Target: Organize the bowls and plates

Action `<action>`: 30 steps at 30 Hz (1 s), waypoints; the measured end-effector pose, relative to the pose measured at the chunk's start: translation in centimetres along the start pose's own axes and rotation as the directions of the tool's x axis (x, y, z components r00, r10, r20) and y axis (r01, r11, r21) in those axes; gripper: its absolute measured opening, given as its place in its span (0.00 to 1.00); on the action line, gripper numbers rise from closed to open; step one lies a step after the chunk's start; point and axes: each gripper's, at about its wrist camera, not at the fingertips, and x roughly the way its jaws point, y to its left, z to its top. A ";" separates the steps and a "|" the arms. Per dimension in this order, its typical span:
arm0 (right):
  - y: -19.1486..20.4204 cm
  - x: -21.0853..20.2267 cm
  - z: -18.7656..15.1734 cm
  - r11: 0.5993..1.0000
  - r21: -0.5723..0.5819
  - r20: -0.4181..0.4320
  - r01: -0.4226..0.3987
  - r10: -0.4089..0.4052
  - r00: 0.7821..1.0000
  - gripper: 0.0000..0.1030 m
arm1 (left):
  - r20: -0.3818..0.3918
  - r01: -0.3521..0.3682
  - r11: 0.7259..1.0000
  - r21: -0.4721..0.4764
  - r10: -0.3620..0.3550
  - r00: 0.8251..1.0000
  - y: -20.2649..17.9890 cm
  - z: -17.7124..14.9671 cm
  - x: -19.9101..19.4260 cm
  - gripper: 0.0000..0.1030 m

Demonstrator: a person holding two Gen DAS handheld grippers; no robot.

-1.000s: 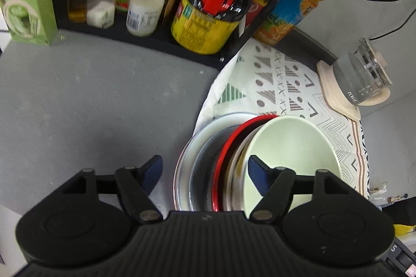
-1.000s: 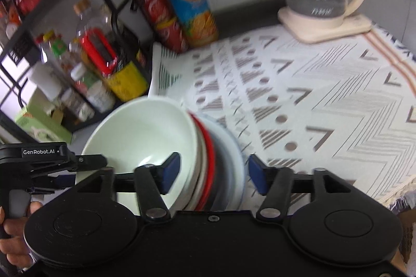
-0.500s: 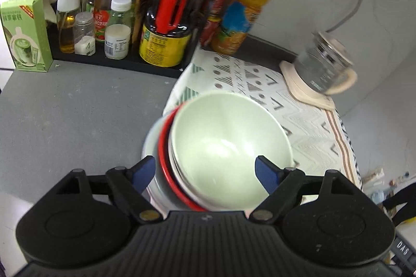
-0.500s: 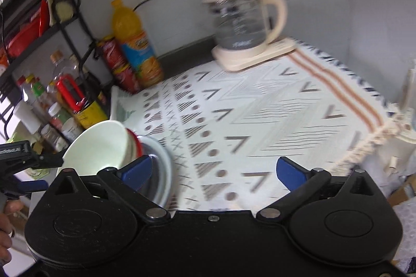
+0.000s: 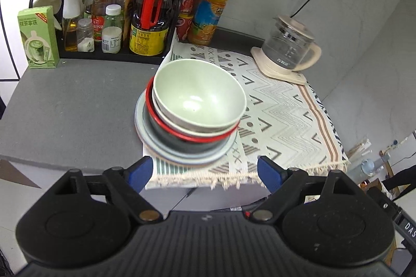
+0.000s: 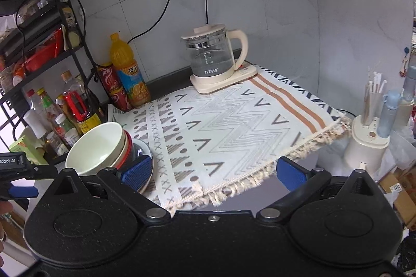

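Observation:
A stack of dishes stands at the left edge of the patterned cloth (image 5: 280,110). A pale green bowl (image 5: 199,95) is on top, nested in a red-rimmed bowl (image 5: 182,134), over a dark bowl and a pale blue plate (image 5: 182,155). My left gripper (image 5: 204,174) is open and empty, drawn back in front of the stack near the counter's front edge. My right gripper (image 6: 212,171) is open and empty, right of the stack (image 6: 101,147), over the cloth's fringed front edge. The left gripper's side (image 6: 15,167) shows at the far left in the right wrist view.
A black rack with sauce bottles (image 5: 148,22) and a green carton (image 5: 37,38) stand at the back left. An orange drink bottle (image 5: 210,9) and red cans are behind the stack. A glass kettle (image 6: 215,58) sits at the back right. A utensil holder (image 6: 369,142) stands beyond the counter's right end.
Both grippers pulled back and up away from the dish stack and opened wider. The stack stays on the cloth, now seen whole and farther off.

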 end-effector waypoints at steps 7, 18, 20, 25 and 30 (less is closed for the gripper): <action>-0.5 -4.0 -1.4 1.000 0.012 0.030 -0.012 0.012 0.999 1.00 | 0.047 0.029 0.999 0.024 -0.030 0.998 -0.1 -2.6 -3.8 0.88; 0.3 -8.4 -2.9 0.999 -0.034 0.048 -0.020 0.022 0.999 1.00 | 0.097 0.025 0.998 0.059 -0.031 0.995 0.4 -5.7 -8.1 1.00; 0.5 -9.0 -3.1 0.999 -0.048 0.058 -0.021 0.024 0.998 1.00 | 0.104 0.015 0.998 0.065 -0.021 0.994 0.5 -6.0 -8.6 1.00; 1.3 -9.9 -3.7 0.996 -0.086 0.063 -0.001 0.006 0.998 1.00 | 0.117 -0.006 0.996 0.093 -0.005 0.993 0.7 -6.7 -9.8 1.00; 1.7 -10.8 -4.3 0.996 -0.088 0.055 0.003 0.001 0.998 1.00 | 0.138 -0.020 0.992 0.123 0.003 0.990 1.1 -7.6 -10.8 1.00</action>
